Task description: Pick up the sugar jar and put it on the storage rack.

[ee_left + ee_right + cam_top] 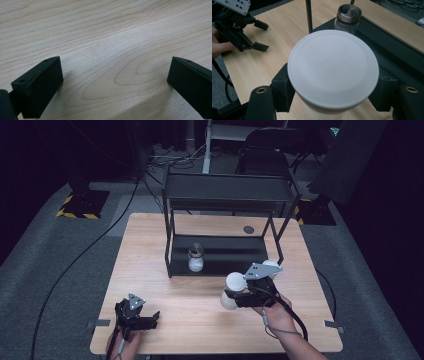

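White container [333, 72] sits clamped in the right gripper [239, 296] above the bench [200, 320], near the black shelf [220, 255]; its smooth wall could slip, or strike the shaker jar [195, 258]; left gripper [142, 319] rests wide, holding nothing.
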### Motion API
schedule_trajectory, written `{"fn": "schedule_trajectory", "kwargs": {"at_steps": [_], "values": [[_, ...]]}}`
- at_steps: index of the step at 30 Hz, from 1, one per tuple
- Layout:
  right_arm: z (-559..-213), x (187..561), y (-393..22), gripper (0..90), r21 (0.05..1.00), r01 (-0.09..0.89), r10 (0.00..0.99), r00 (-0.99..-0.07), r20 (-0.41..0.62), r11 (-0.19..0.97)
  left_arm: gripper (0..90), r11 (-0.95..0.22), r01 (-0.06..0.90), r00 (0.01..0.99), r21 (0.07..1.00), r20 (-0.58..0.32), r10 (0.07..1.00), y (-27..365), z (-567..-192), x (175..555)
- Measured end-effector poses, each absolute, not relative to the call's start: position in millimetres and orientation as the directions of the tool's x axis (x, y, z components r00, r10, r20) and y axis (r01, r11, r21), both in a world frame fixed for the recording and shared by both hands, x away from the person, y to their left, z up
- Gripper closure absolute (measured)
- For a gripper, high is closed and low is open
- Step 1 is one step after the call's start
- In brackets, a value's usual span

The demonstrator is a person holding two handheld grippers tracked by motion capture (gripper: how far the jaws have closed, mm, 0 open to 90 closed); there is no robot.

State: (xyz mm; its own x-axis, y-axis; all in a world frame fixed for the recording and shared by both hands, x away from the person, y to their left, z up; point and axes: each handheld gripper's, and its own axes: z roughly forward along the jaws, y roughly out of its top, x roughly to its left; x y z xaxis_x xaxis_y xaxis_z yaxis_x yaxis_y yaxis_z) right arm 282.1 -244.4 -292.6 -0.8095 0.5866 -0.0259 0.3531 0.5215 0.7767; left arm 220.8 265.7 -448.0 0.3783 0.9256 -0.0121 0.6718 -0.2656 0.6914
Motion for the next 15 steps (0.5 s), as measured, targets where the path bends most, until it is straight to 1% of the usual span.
{"fn": "schedule_trajectory", "kwargs": {"at_steps": [15], "values": [[-274.5, 311.7, -237.7, 33.3, 0.786, 0.366, 0.624, -0.781, -0.031, 0.497, 0.3, -0.265, 0.672, 0.378, 0.691, -0.012, 0.926, 265.7, -448.0, 220.8]]}}
